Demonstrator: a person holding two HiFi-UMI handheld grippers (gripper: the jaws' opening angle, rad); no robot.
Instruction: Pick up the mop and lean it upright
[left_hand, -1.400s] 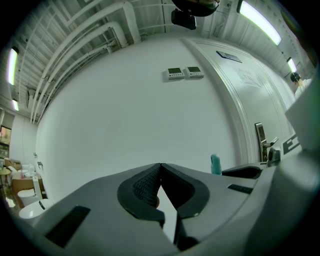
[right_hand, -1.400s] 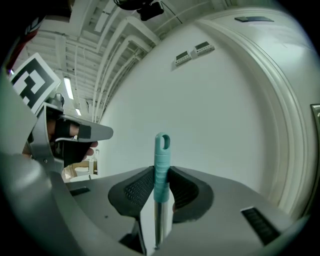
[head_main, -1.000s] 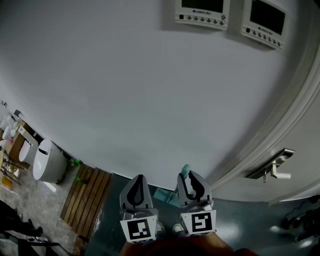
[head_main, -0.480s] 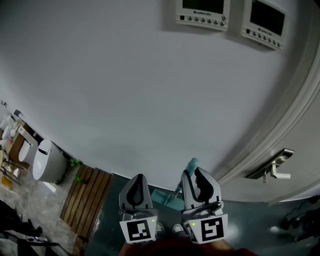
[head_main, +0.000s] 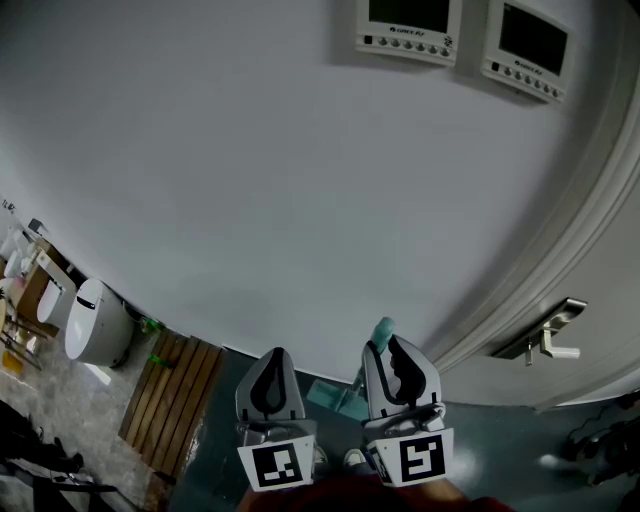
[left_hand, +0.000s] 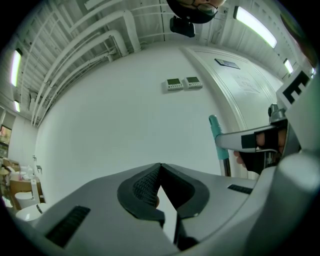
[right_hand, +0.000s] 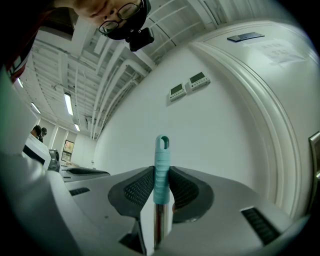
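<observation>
The right claw (right_hand: 161, 194) is closed on the mop (right_hand: 161, 152): its two dark pads press the green-blue grip at the top of the handle from both sides, and the metal pole goes down between the jaws. The left claw (left_hand: 160, 181) has its jaws together and holds nothing.

Compared with one second ago, the right claw has come a little up and to the right in the head view, and the handle tip with it. In the last half second almost nothing moved. I judge that the mop now stands nearly upright close to the wall (head_main: 250, 180), beside the door (head_main: 600, 290), so only the leaning and the release remain.

The lower pole is hidden behind the claws. A green-blue patch (head_main: 325, 393) low between them may be the mop head, but I cannot be sure. Whether the handle touches the wall cannot be seen.
</observation>
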